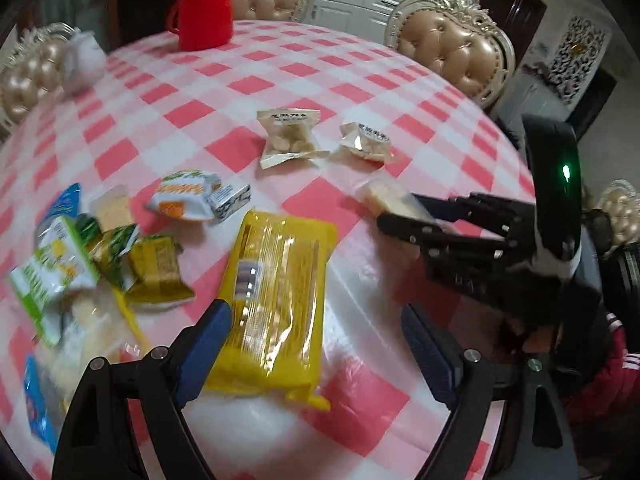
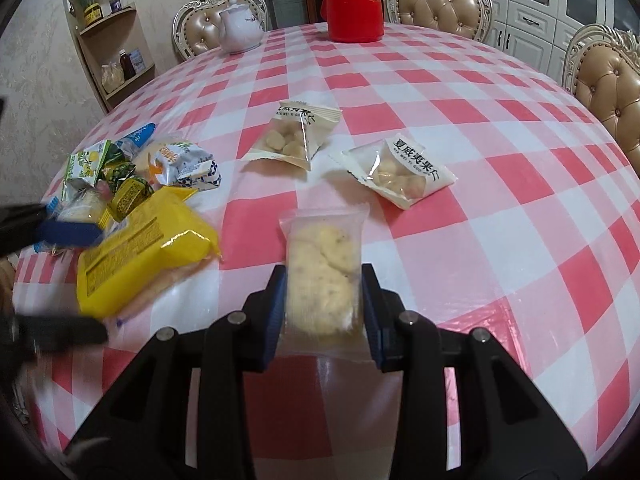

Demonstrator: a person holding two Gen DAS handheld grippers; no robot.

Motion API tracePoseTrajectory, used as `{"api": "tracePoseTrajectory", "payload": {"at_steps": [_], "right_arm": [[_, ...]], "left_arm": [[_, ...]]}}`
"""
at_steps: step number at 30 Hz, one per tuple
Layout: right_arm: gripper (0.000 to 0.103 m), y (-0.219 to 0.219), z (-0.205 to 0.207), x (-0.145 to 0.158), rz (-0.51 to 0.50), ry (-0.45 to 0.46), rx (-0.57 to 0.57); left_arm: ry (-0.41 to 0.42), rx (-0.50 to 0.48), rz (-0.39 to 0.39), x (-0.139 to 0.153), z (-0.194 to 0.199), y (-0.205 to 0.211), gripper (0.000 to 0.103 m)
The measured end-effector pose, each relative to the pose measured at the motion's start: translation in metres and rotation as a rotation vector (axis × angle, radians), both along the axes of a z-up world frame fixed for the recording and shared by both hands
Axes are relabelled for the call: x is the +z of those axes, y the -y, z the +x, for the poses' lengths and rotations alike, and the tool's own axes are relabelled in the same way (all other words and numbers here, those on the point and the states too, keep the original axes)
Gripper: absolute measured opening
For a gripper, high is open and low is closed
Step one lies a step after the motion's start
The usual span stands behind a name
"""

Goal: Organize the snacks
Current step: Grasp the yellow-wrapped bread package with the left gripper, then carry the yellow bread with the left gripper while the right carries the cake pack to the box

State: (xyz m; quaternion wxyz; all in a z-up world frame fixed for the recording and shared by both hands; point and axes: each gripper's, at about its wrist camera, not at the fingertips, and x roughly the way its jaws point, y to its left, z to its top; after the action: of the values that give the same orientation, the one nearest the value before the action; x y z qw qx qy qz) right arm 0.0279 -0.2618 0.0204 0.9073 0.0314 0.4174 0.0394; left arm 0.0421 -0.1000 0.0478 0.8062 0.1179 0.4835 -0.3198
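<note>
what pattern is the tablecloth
Pink-red and white checks on the tablecloth, clearest in the right wrist view.

Glossy plastic checked tablecloth (image 2: 500, 240); on it, clear shiny cookie wrapper (image 2: 324, 264), glossy yellow film packet (image 2: 136, 256), smooth red plastic flask (image 2: 354, 4).

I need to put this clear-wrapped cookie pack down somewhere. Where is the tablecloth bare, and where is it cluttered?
Bare cloth lies right of and below the two nut packets, toward the table's right edge, and behind them up to the red flask and teapot. The left side is crowded: the yellow bag and a heap of small snack packs.
</note>
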Motion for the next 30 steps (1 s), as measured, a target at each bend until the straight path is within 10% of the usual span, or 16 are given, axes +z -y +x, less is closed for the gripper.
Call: {"api": "tracePoseTrajectory", "payload": {"at_steps": [5,14,30], "right_arm": [[0.04,0.0,0.0,0.0,0.002,0.0,0.001],[0.042,-0.001,0.0,0.0,-0.005,0.0,0.003],[0.039,-0.008,-0.001,0.0,-0.025,0.004,0.029]], "left_arm": [[0.115,0.134,0.155,-0.008,0.009,0.016,0.087],[0.11,0.187,0.109,-0.03,0.009,0.008,0.055],[0.198,0.276,0.046,-0.036,-0.007,0.008,0.048]]}}
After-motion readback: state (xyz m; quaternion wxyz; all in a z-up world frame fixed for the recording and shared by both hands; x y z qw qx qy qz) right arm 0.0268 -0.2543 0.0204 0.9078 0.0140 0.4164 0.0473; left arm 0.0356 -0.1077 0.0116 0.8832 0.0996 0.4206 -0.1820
